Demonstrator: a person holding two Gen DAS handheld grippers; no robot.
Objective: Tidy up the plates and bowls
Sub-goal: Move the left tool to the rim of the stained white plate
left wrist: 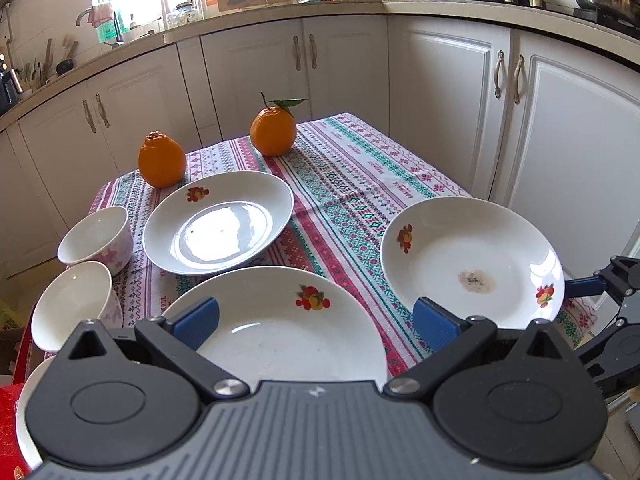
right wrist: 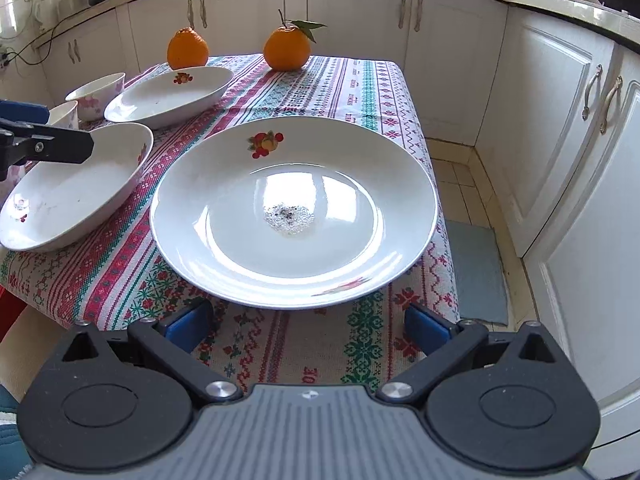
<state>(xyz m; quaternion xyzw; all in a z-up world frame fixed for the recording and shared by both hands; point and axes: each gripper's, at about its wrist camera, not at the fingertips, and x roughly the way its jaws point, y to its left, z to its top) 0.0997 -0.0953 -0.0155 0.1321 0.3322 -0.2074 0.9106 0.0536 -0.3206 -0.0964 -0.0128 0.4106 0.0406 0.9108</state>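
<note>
Three white plates with fruit prints lie on the patterned tablecloth. In the left wrist view the near plate [left wrist: 288, 332] sits between my open left gripper's [left wrist: 316, 322] blue pads, the far plate [left wrist: 218, 222] lies behind it, and a plate with a crumb stain [left wrist: 472, 262] lies at right. Two white bowls with pink flowers [left wrist: 96, 240] [left wrist: 74, 304] stand at left. In the right wrist view the stained plate [right wrist: 294, 210] lies just ahead of my open, empty right gripper [right wrist: 306, 326]; the near plate [right wrist: 76, 192] and far plate [right wrist: 170, 94] lie at left.
Two oranges [left wrist: 162, 160] [left wrist: 273, 131] stand at the table's far edge. White kitchen cabinets [left wrist: 452, 92] surround the table. The cloth [right wrist: 280, 344] hangs over the near edge. A grey mat [right wrist: 476, 268] lies on the tiled floor at right.
</note>
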